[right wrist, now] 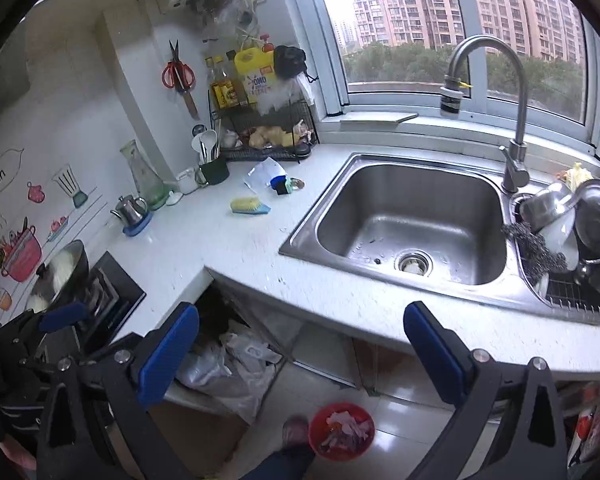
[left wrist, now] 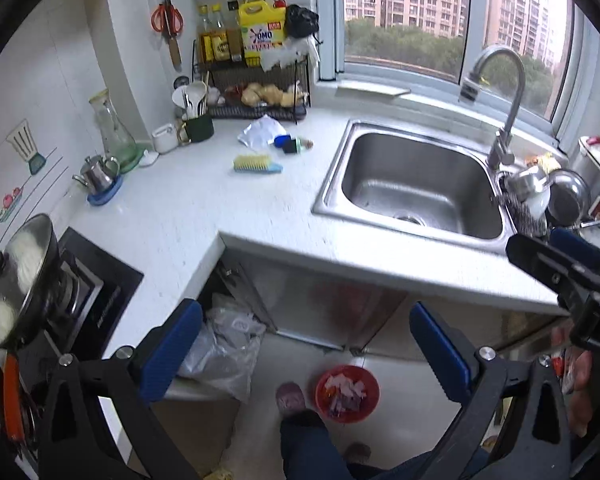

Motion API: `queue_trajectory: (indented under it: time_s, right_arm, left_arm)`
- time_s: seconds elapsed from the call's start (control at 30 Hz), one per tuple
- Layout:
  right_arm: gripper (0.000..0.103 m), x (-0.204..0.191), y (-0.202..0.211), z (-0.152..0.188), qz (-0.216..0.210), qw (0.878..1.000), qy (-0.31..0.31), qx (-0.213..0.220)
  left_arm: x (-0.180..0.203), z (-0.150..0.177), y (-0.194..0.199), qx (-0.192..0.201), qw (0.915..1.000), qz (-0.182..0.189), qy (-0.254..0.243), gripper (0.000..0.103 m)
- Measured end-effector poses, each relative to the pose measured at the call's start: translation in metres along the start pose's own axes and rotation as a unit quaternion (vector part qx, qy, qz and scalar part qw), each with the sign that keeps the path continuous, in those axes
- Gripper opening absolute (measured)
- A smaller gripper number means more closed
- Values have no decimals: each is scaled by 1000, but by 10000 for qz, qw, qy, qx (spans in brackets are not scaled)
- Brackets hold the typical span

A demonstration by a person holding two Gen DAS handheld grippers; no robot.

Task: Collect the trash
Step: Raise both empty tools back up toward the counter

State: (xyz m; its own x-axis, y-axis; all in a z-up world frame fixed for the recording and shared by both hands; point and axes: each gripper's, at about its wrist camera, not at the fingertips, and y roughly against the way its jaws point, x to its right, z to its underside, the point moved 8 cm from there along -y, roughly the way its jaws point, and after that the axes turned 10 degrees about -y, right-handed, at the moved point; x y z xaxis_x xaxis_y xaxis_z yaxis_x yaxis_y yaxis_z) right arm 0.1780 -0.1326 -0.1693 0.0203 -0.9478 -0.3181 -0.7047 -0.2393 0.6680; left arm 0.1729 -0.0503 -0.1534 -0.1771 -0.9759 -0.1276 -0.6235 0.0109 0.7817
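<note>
Both claws hang wide open and empty above the kitchen worktop corner.

In the left wrist view the left claw (left wrist: 306, 344) fills the bottom of the frame with its blue pads spread wide, nothing between them; the right claw (right wrist: 300, 348) stands the same way in its own view, and also pokes in at the right edge of the left wrist view. Trash lies at the upper middle of the white worktop (left wrist: 204, 216): a crumpled white wrapper (left wrist: 260, 130) just beside a small blue and green scrap (left wrist: 290, 143), with a yellow scrub brush (left wrist: 256, 164) near them. Low in the frame, a red bin (left wrist: 347, 393) holding scraps sits on the floor beside a person's foot (left wrist: 290, 398). The steel sink (left wrist: 416, 184) is at the right.
</note>
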Motion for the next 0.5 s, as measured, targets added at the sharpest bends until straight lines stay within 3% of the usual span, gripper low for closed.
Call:
queue_trajectory:
  time_s: [0.27, 0.37, 0.5]
  right_arm:
    - [102, -25, -55, -48, -2, 10000, 0, 48]
    - [102, -31, -83, -69, 50, 9999, -134, 26]
    - [102, -43, -131, -99, 153, 9995, -243, -115]
  left_arm:
    - [-49, -50, -59, -85, 9999, -124, -23, 103]
    - [-75, -74, -93, -223, 9997, 15, 51, 103]
    - [-101, -111, -136, -338, 9988, 247, -250, 103]
